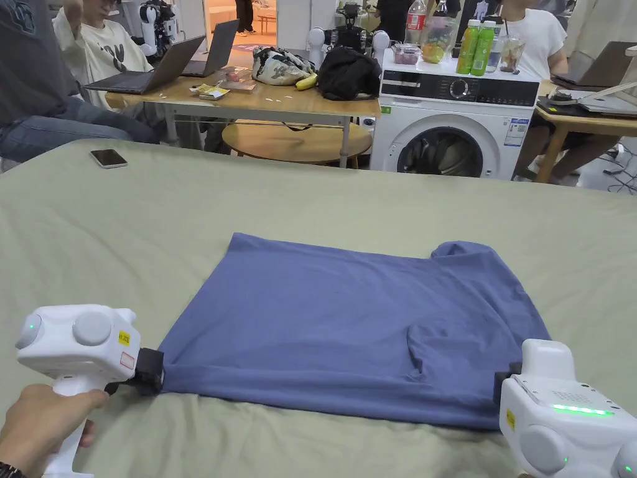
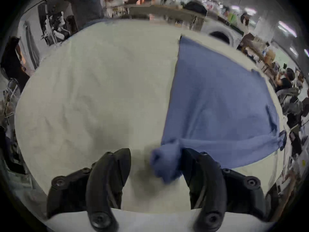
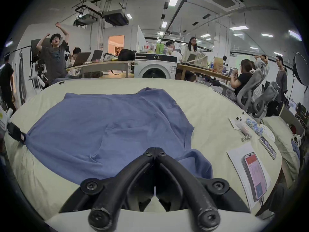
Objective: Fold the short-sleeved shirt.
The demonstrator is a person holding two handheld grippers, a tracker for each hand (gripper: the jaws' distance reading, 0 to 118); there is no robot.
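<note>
A pale green surface point(image 1: 311, 205) carries the blue shirt point(image 1: 348, 323), spread flat near its front edge. The left gripper view shows the left tool point(image 2: 156, 166) spread wide, a bunched shirt corner between its jaws. The right gripper view shows the right tool point(image 3: 155, 150) pressed closed at the shirt's near edge, phones point(image 3: 255, 175) lying by the surface's right edge.

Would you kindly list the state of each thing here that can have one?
Shirt: spread flat on the bed, partly folded.
Left gripper: open, shirt corner bunched between its jaws.
Right gripper: shut, at the shirt's near edge.
Washer: door closed.
Laptops: open.
</note>
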